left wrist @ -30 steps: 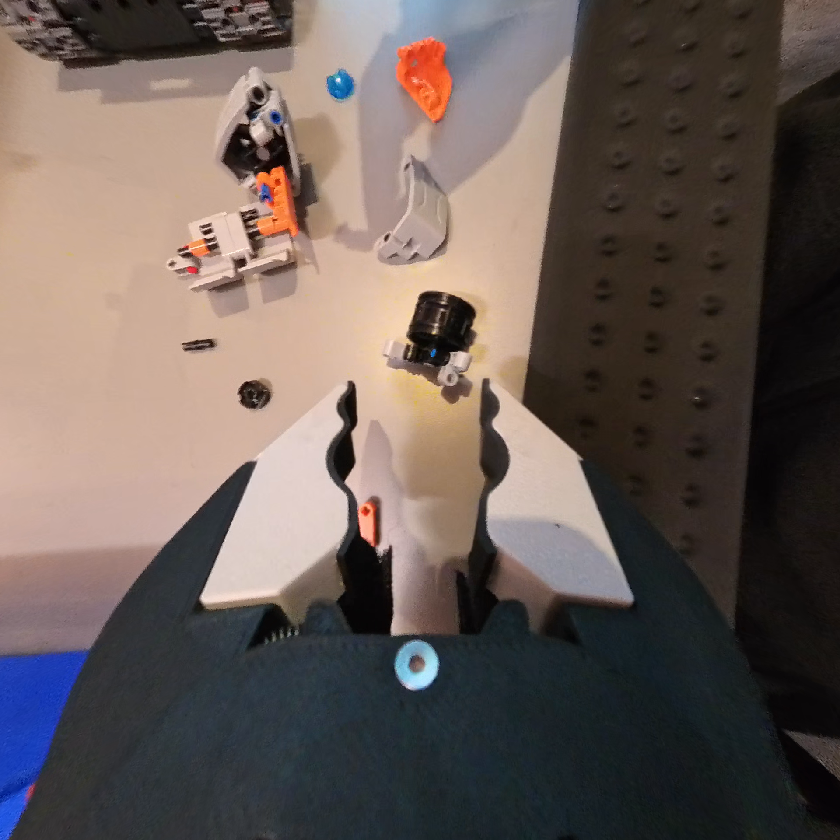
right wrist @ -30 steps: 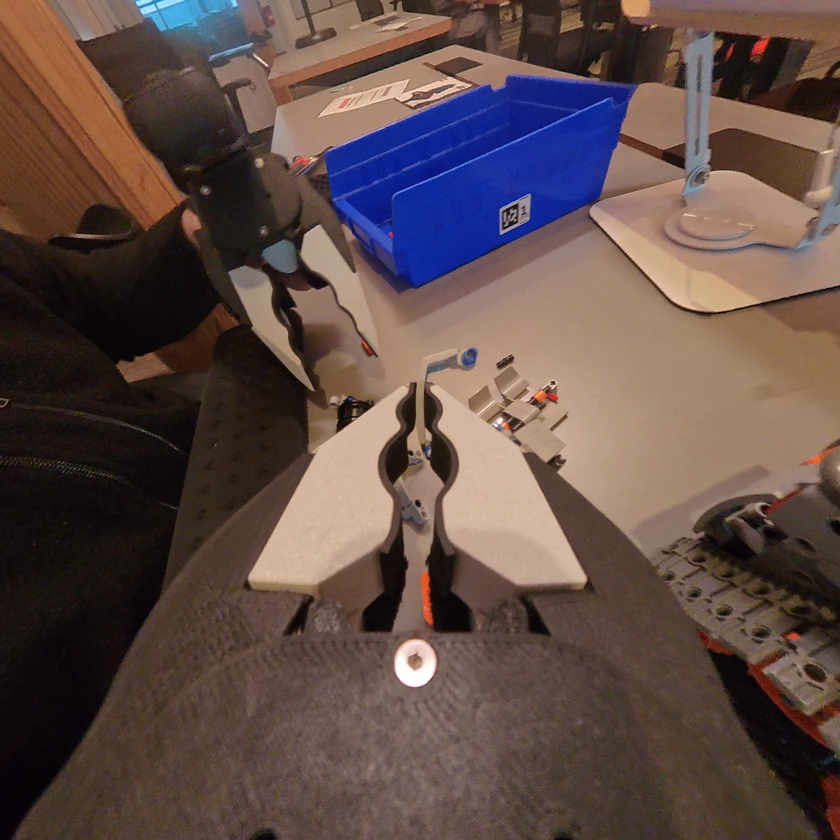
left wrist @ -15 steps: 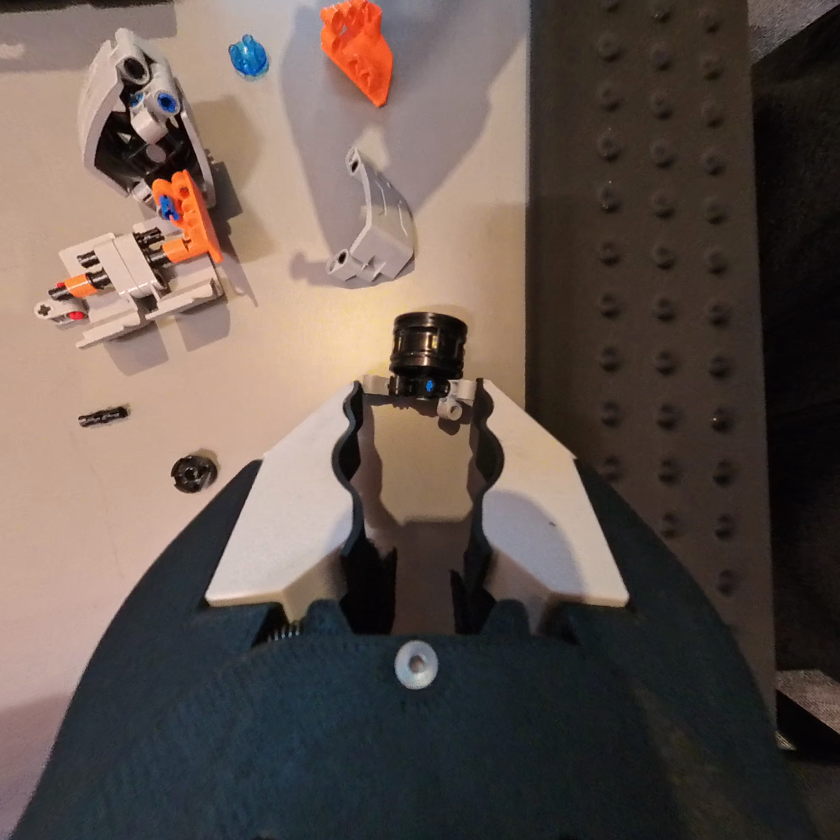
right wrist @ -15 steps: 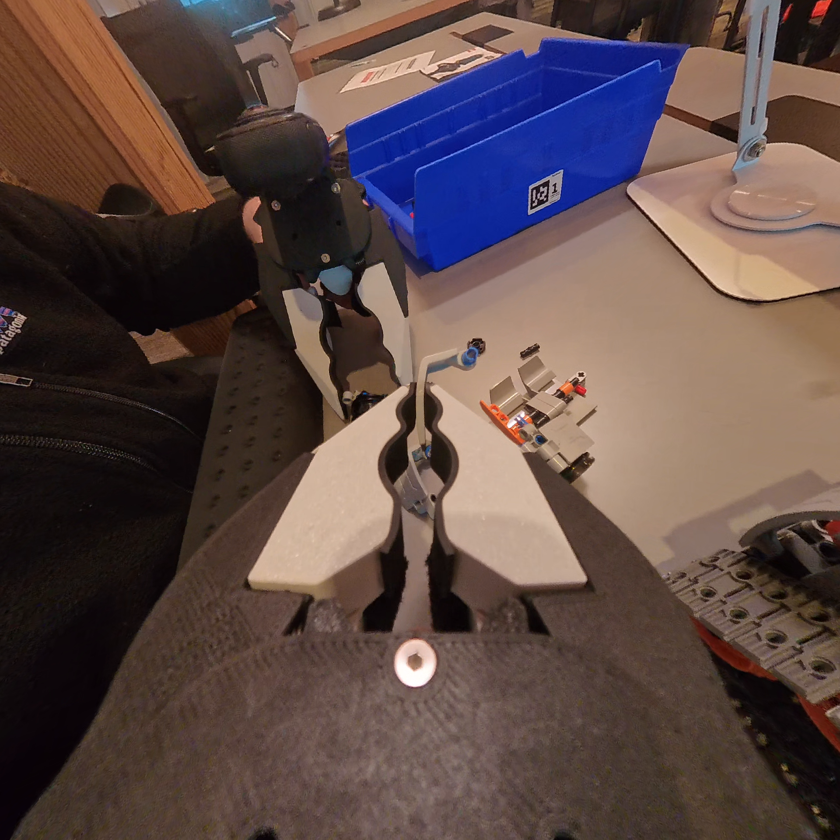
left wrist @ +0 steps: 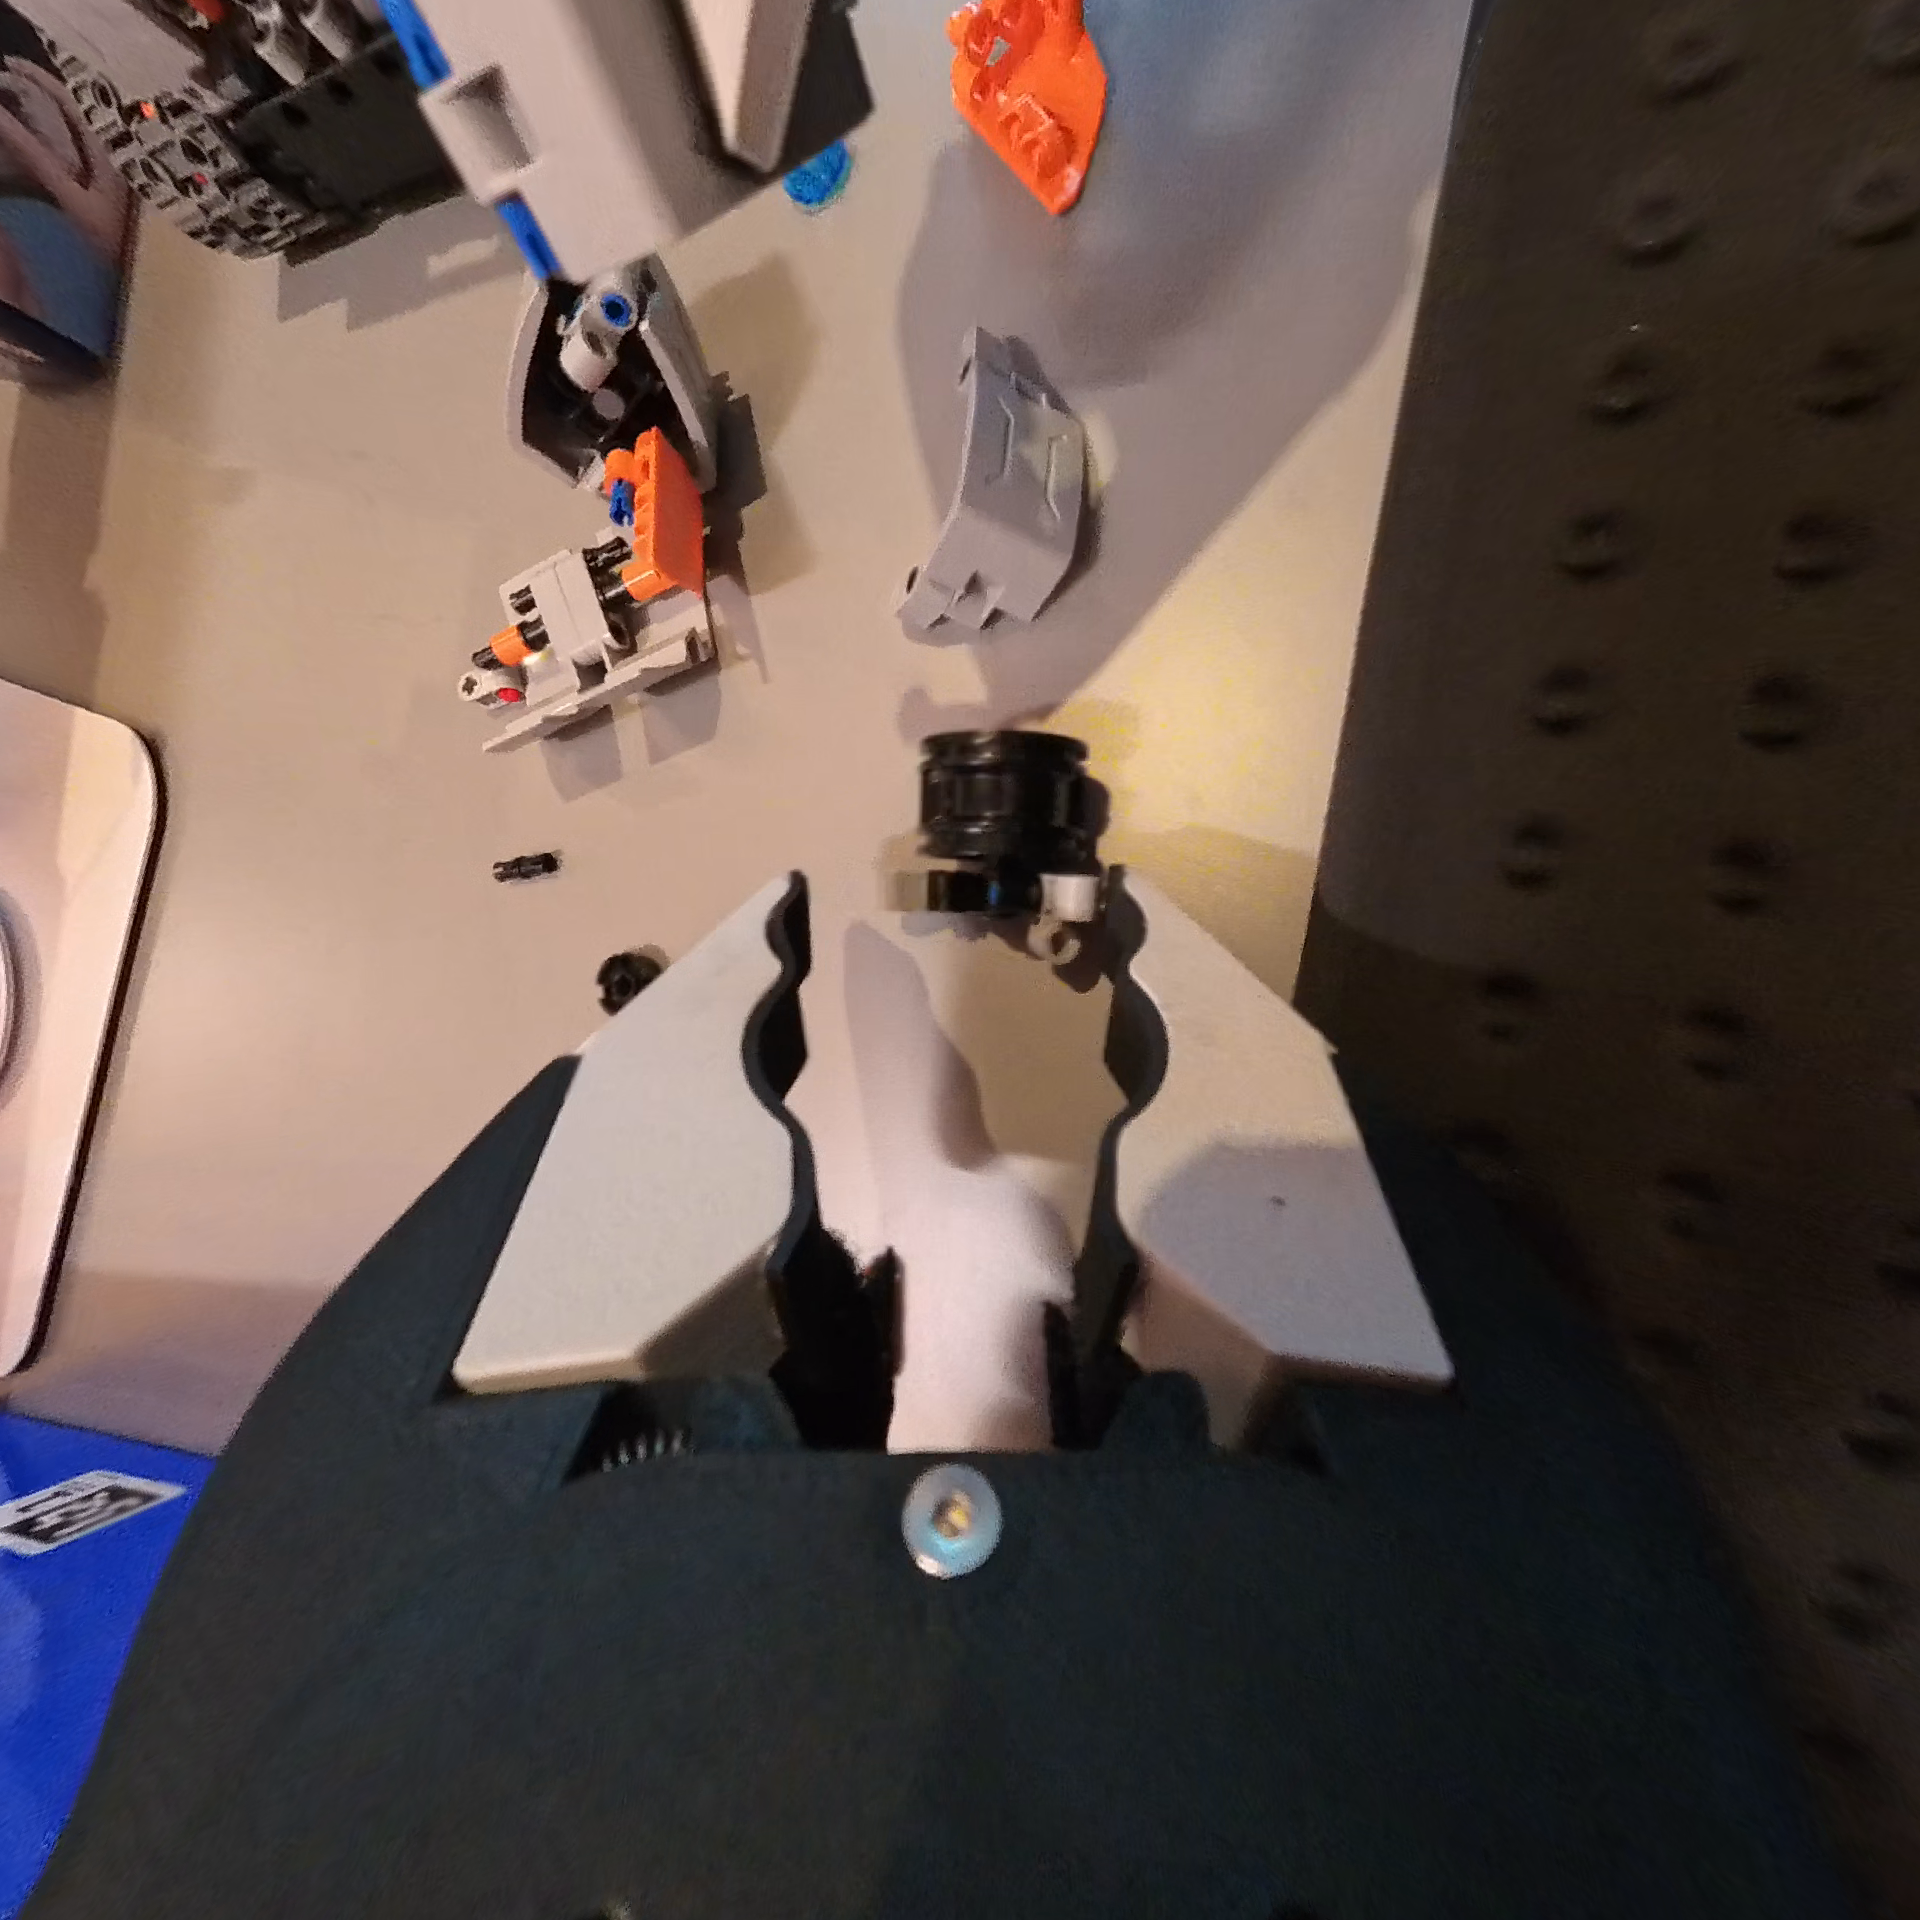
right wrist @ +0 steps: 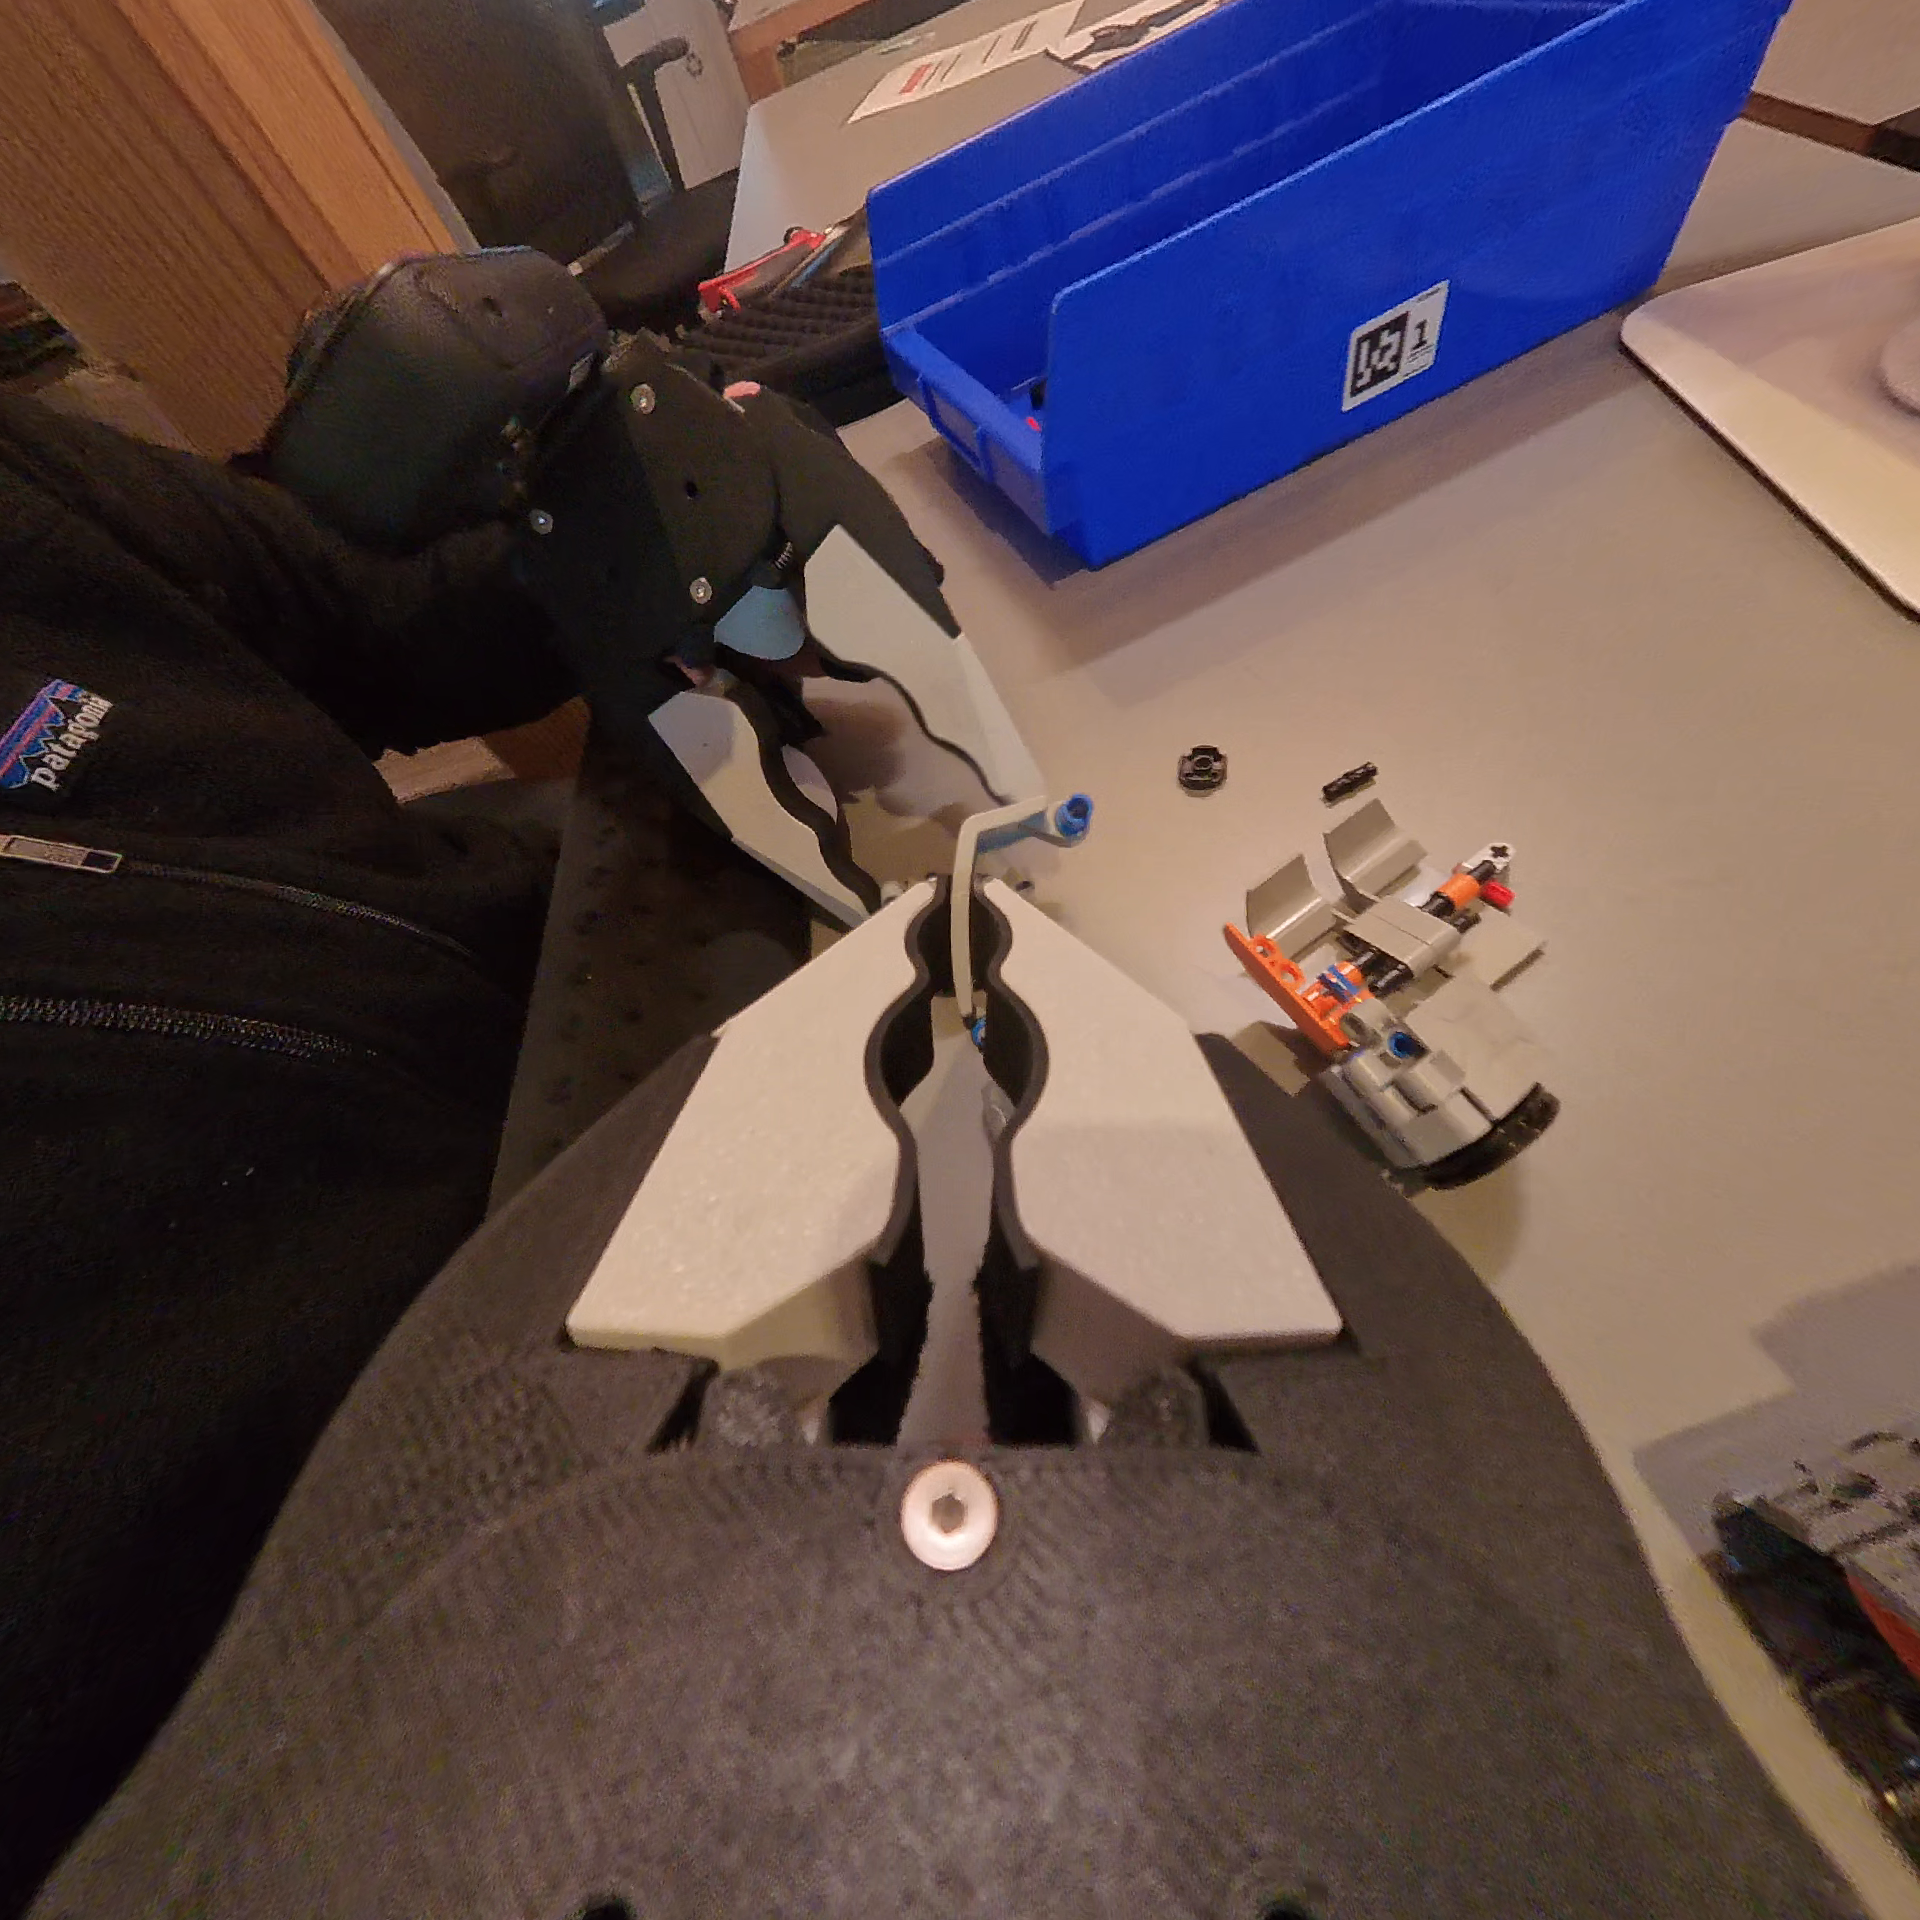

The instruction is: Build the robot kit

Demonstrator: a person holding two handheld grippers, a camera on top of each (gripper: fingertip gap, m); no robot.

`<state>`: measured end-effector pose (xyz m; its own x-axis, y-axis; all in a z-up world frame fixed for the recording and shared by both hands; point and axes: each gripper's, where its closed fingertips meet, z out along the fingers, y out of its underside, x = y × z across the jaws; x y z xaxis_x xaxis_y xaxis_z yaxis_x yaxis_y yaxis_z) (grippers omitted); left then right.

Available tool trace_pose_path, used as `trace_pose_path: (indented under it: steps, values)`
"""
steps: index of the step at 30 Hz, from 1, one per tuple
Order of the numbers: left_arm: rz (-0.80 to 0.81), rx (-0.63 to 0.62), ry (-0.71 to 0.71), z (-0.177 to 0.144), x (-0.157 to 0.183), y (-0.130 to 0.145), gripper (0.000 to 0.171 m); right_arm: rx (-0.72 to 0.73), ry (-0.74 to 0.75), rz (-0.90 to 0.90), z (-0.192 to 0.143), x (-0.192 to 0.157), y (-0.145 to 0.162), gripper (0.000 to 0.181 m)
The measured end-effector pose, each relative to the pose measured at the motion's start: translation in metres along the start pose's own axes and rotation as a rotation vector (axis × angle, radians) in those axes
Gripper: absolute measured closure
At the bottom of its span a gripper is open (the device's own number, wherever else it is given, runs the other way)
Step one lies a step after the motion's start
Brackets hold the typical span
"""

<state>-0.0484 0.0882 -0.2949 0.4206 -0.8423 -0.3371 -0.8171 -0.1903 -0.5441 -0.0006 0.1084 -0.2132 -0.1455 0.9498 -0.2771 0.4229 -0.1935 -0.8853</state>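
On my left wrist view, the left gripper (left wrist: pixel 961 899) has its fingers spread wide, with nothing clamped. The black wheel piece (left wrist: pixel 997 821) lies on the table (left wrist: pixel 312 935) right at the fingertips; its grey base sits in the mouth of the gap, close against the right finger (left wrist: pixel 1226 1091). A curved grey panel (left wrist: pixel 1003 499) lies just beyond it, an orange piece (left wrist: pixel 1029 94) farther off. A grey-and-orange block assembly (left wrist: pixel 603 592) sits to the left, with a small black pin (left wrist: pixel 527 864) and a black round stud (left wrist: pixel 623 975) nearer my left finger.

On my right wrist view, the right gripper (right wrist: pixel 961 896) is closed tight on a thin grey bent rod (right wrist: pixel 977 862), whose blue-tipped end (right wrist: pixel 1070 812) sticks out past the fingertips. The left gripper (right wrist: pixel 914 883) shows just ahead, low over the table. A blue bin (right wrist: pixel 1299 260) stands well beyond.
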Motion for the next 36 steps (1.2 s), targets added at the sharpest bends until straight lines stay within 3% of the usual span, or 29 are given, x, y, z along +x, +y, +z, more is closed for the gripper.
trace_pose_path:
  steps: [7, 11, 15, 20, 29, 33, 36]
  values:
    - [-0.114, 0.129, 0.171, -0.021, 0.009, -0.003, 0.107, 0.000, -0.035, 0.009, 0.009, -0.013, -0.002, 0.181]
    - [-0.176, 0.282, 0.234, -0.042, -0.001, -0.020, 0.109, 0.012, -0.081, -0.047, 0.014, -0.026, -0.007, 0.181]
    - [-0.266, 0.528, 0.357, -0.065, -0.007, -0.057, 0.126, 0.045, -0.113, -0.132, 0.017, -0.041, -0.017, 0.181]
    - [-0.372, 0.711, 0.538, -0.079, -0.003, -0.084, 0.145, 0.051, -0.131, -0.213, 0.021, -0.051, -0.019, 0.181]
    - [-0.435, 0.818, 0.622, -0.089, -0.005, -0.095, 0.155, 0.106, -0.168, -0.240, 0.017, -0.058, -0.027, 0.179]
    - [-0.483, 0.815, 0.563, -0.086, -0.015, -0.096, 0.154, 0.103, -0.030, -0.296, 0.017, -0.046, -0.031, 0.167]
    - [-0.490, 0.770, 0.475, -0.079, -0.023, -0.092, 0.155, 0.090, 0.161, -0.394, 0.015, -0.029, -0.036, 0.154]
